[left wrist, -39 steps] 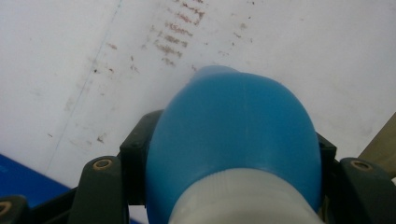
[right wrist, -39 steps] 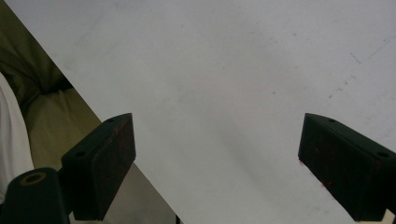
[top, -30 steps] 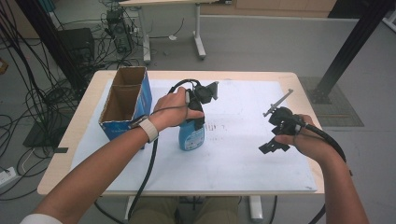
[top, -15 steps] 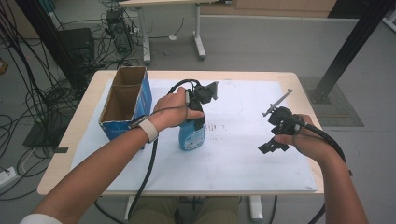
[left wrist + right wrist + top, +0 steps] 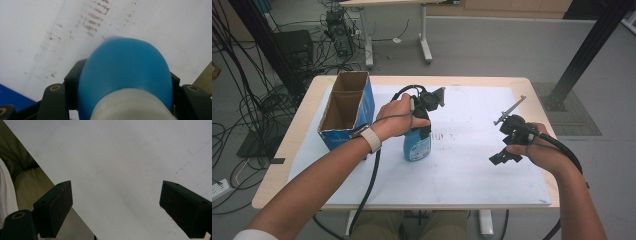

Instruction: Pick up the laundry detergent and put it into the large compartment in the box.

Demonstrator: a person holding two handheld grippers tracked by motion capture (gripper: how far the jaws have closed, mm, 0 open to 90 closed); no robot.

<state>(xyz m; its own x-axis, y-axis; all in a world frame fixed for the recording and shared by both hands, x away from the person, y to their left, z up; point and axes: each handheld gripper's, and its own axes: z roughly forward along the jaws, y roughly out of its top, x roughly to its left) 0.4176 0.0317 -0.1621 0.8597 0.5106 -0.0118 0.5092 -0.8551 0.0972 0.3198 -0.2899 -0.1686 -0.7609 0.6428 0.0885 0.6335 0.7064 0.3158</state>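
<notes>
A blue plastic bottle [image 5: 417,143] with a white collar stands upright on the white sheet [image 5: 462,170] near the table's middle. My left gripper [image 5: 419,131] comes down on it from above and is shut on its upper part. In the left gripper view the bottle [image 5: 125,75] sits between the two black jaws, which press its sides. My right gripper [image 5: 504,156] hovers over the right side of the sheet, apart from the bottle. The right gripper view has its jaws wide open around its midpoint [image 5: 116,210] with nothing between them, only the sheet [image 5: 125,165] below.
An open cardboard box [image 5: 346,107] with blue sides stands at the left of the table, close to the bottle. The table's wooden edge [image 5: 532,85] frames the sheet. Cables [image 5: 367,185] trail from both grippers. Desk legs and equipment stand on the floor beyond.
</notes>
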